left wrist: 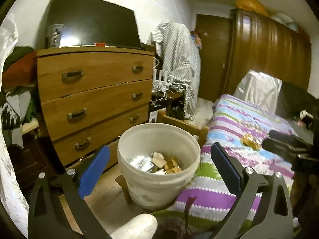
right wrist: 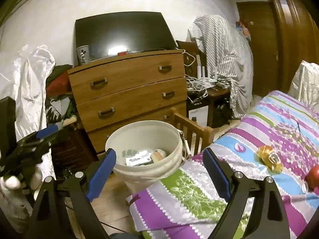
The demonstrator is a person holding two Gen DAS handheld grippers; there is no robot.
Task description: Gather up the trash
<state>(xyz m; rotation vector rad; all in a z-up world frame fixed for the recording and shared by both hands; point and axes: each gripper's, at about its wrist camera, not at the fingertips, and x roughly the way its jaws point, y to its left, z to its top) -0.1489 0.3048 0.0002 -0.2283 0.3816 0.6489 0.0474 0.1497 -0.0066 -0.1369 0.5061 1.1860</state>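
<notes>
Between both empty, spread tongs (left wrist: 159, 167) (right wrist: 159, 171) sits the trash bucket (left wrist: 158, 133) (right wrist: 143, 127).

No legible text, perhaps from blur.

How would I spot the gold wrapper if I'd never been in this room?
Start at the bed with the striped purple, blue and green bedspread, to the right of the white bucket. On a blue stripe lies a crumpled gold wrapper. It is shiny and crinkled, unlike the smooth round red thing beside it.
</notes>
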